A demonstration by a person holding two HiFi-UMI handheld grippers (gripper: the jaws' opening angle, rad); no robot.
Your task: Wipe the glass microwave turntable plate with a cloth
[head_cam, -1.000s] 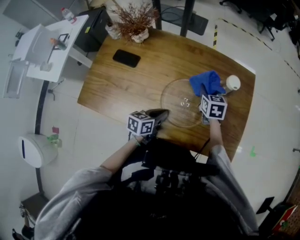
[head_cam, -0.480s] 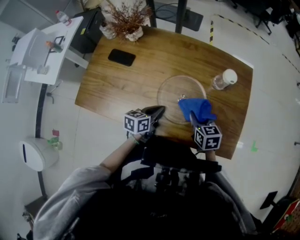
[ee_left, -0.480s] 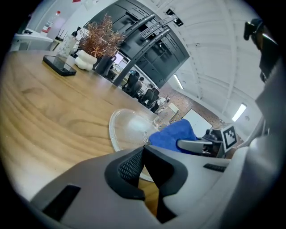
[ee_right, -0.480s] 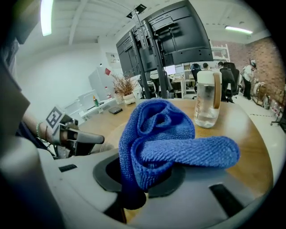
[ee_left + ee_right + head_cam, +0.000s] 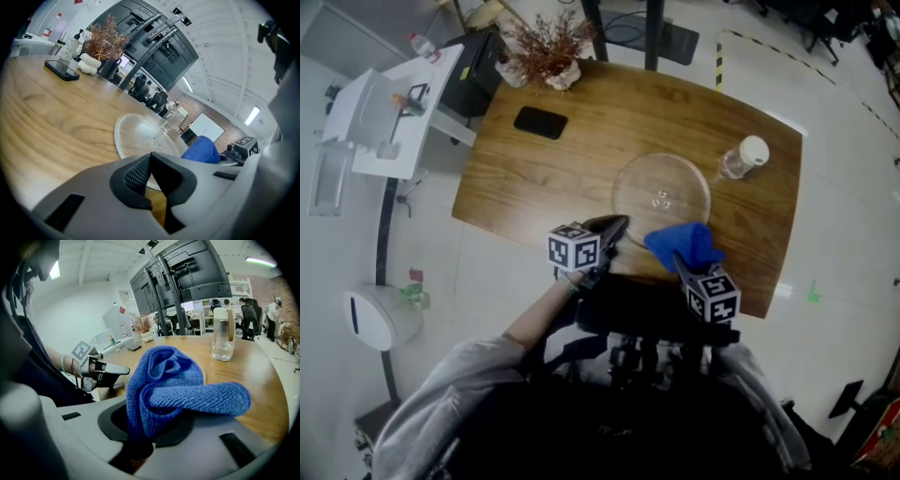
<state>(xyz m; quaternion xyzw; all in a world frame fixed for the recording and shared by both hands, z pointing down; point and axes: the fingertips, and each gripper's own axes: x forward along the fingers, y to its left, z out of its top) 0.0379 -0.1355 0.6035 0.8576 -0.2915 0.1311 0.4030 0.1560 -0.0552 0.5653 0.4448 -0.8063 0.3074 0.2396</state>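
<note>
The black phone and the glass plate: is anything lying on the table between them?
Nothing. The head view shows only bare wood of the table between the black phone and the glass plate.

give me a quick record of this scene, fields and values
table: wooden
plate: clear glass, lying flat, nothing on it
cloth: blue, bunched, by the plate's near rim
right gripper: shut on the cloth
left gripper: shut, empty, tip by the plate's near left rim
bottle: upright, right of the plate, apart from it
phone: far left
plant: far edge
</note>
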